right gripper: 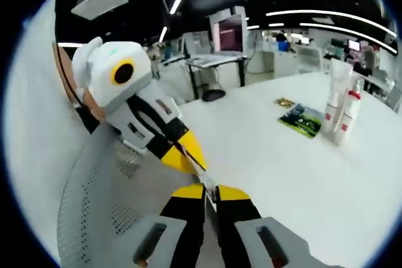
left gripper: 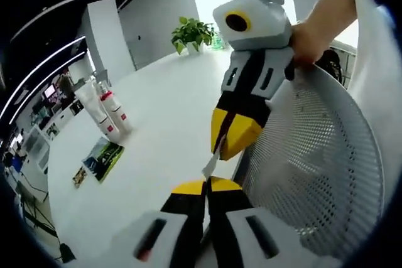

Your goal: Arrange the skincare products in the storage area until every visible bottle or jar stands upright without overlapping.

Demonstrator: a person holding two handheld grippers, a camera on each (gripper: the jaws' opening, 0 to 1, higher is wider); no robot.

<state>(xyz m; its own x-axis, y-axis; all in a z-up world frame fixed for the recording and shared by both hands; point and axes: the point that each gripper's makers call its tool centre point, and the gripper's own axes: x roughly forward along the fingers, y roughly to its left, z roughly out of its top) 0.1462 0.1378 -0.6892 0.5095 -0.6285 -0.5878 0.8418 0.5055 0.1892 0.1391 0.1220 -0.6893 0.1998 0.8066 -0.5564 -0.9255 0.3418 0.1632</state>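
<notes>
While both your grippers, left (left gripper: 206, 187) and right (right gripper: 209, 192), hover closed and empty over the chair back (left gripper: 314, 155), the bottles (left gripper: 108, 114) already stand upright far across the table (left gripper: 163, 123).

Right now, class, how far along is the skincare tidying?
Done: two bottles stand upright on the white table, side by side. In hand: nothing clear; the left tool and right tool meet tip to tip, shut, beside the perforated basket. Left: whether more products need standing cannot be told.
</notes>
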